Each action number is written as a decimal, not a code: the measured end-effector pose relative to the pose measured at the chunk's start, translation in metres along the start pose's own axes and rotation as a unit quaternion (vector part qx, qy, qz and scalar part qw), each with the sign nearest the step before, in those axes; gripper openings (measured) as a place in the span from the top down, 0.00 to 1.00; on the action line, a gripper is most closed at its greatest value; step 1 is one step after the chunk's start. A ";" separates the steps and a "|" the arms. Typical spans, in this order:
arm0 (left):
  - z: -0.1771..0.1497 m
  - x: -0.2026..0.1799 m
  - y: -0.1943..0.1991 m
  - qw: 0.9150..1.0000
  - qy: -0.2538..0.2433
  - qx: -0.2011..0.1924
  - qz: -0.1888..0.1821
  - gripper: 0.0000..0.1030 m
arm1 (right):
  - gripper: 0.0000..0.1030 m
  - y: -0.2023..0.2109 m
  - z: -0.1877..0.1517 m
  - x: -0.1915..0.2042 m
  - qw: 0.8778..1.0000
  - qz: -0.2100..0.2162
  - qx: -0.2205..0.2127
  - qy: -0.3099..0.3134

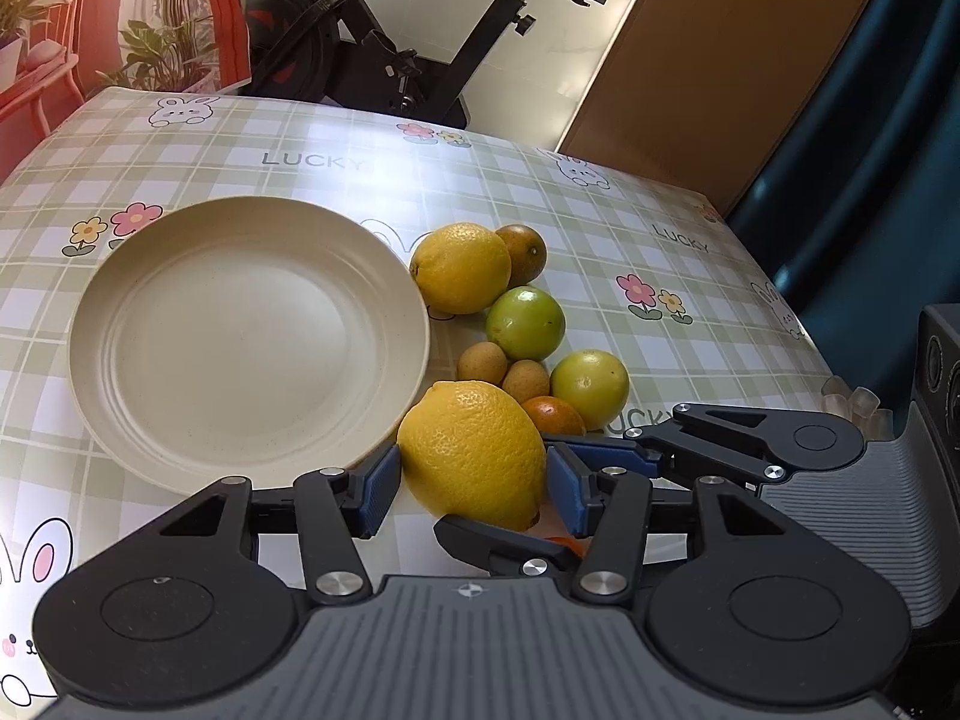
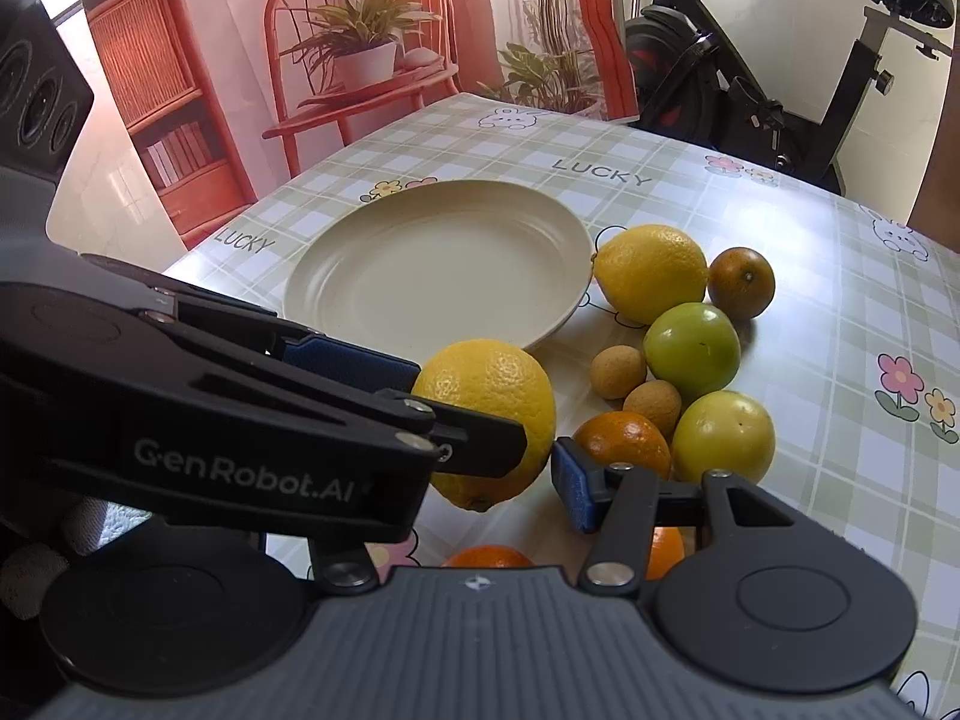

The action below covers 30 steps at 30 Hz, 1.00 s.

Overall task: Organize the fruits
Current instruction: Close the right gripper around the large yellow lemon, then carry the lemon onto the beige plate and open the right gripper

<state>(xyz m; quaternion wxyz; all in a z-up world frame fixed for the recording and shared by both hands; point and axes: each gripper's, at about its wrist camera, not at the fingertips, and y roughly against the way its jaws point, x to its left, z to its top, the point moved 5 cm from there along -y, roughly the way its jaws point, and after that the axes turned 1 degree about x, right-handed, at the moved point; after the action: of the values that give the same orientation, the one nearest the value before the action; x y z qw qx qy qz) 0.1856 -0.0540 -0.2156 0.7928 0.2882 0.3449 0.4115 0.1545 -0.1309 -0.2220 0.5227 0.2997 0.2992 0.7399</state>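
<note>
My left gripper [image 1: 474, 487] is shut on a big yellow lemon [image 1: 474, 450], with a blue pad touching each side of it, just right of the empty cream plate [image 1: 240, 330]. The right wrist view shows that lemon [image 2: 489, 396] between the left gripper's fingers [image 2: 354, 360]. My right gripper [image 2: 474, 492] stands open beside it; its left finger is hidden. Under it lies an orange [image 2: 486, 557]. Further out lie a second lemon [image 1: 462, 267], two green fruits [image 1: 525, 324], two small brown fruits [image 1: 482, 363], a mandarin [image 1: 552, 417] and a brownish fruit [image 1: 522, 252].
A checked tablecloth [image 1: 600, 228] covers the table, whose far edge runs behind the plate. An exercise bike [image 1: 420, 60] stands beyond it, beside a brown panel [image 1: 690, 60]. On the left hangs a backdrop with a red chair [image 2: 360, 60].
</note>
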 end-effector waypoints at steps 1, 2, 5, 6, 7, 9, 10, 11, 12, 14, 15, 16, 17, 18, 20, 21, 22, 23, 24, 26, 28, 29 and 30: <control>0.002 0.000 0.003 1.000 -0.002 -0.003 0.000 0.45 | 0.46 0.001 0.001 0.000 1.000 0.000 -0.002 0.000; 0.003 0.000 0.004 1.000 -0.003 -0.005 0.001 0.45 | 0.46 0.002 0.002 0.000 1.000 0.000 -0.004 0.000; 0.010 0.002 0.010 1.000 0.000 -0.010 0.000 0.45 | 0.46 0.007 0.009 0.003 1.000 0.001 -0.012 0.005; 0.012 0.004 0.011 1.000 0.002 -0.013 0.000 0.45 | 0.47 0.007 0.011 0.003 1.000 0.002 -0.013 0.006; 0.015 0.005 0.013 1.000 0.003 -0.017 0.001 0.45 | 0.47 0.008 0.014 0.003 1.000 0.002 -0.015 0.008; 0.024 0.009 0.020 1.000 0.000 -0.030 0.006 0.45 | 0.46 0.007 0.022 0.005 1.000 0.004 -0.019 0.012; 0.027 0.011 0.022 0.999 -0.001 -0.034 0.008 0.45 | 0.46 0.007 0.027 0.006 1.000 0.004 -0.022 0.016; 0.030 0.016 0.025 0.999 -0.002 -0.038 0.011 0.45 | 0.46 0.007 0.032 0.007 0.999 0.005 -0.025 0.020; 0.033 0.019 0.027 0.999 0.000 -0.039 0.011 0.45 | 0.46 0.007 0.039 0.009 0.999 0.006 -0.028 0.027; 0.038 0.031 0.028 0.999 0.008 -0.038 0.010 0.45 | 0.46 0.003 0.048 0.013 0.999 0.009 -0.031 0.043; 0.041 0.040 0.028 0.999 0.015 -0.037 0.011 0.45 | 0.46 0.000 0.052 0.015 0.998 0.012 -0.031 0.052; 0.043 0.045 0.028 0.999 0.018 -0.036 0.012 0.45 | 0.46 -0.004 0.056 0.017 0.998 0.016 -0.030 0.056; 0.045 0.053 0.028 0.999 0.025 -0.037 0.016 0.45 | 0.46 -0.010 0.061 0.019 0.998 0.024 -0.028 0.058; 0.046 0.060 0.027 0.999 0.029 -0.038 0.022 0.45 | 0.46 -0.015 0.064 0.021 0.997 0.029 -0.027 0.058; 0.049 0.074 0.026 0.998 0.042 -0.036 0.034 0.46 | 0.47 -0.028 0.073 0.027 0.997 0.042 -0.026 0.064; 0.050 0.082 0.024 0.998 0.051 -0.034 0.036 0.47 | 0.47 -0.033 0.076 0.029 0.996 0.047 -0.027 0.067; 0.051 0.089 0.022 0.997 0.059 -0.032 0.035 0.47 | 0.47 -0.039 0.081 0.033 0.995 0.054 -0.028 0.074; 0.053 0.096 0.018 0.997 0.071 -0.033 0.028 0.47 | 0.47 -0.044 0.084 0.036 0.995 0.059 -0.029 0.081; 0.055 0.101 0.016 0.996 0.080 -0.033 0.018 0.53 | 0.48 -0.051 0.089 0.039 0.994 0.064 -0.029 0.089; 0.059 0.106 0.011 0.995 0.087 -0.036 0.015 0.62 | 0.53 -0.061 0.096 0.047 0.991 0.080 -0.027 0.102; 0.062 0.111 0.005 0.995 0.091 -0.039 0.026 0.62 | 0.53 -0.076 0.103 0.054 0.991 0.063 -0.022 0.116; 0.062 0.117 0.004 0.994 0.095 -0.040 0.028 0.62 | 0.53 -0.080 0.105 0.056 0.991 0.059 -0.023 0.121; 0.064 0.120 0.002 0.994 0.100 -0.040 0.026 0.62 | 0.53 -0.085 0.108 0.059 0.990 0.053 -0.027 0.131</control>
<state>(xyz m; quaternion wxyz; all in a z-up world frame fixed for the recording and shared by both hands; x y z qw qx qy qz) 0.2853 0.0378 -0.2129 0.7545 0.2229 0.3979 0.4720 0.2705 -0.0374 -0.2096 0.4469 0.2008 0.3286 0.8074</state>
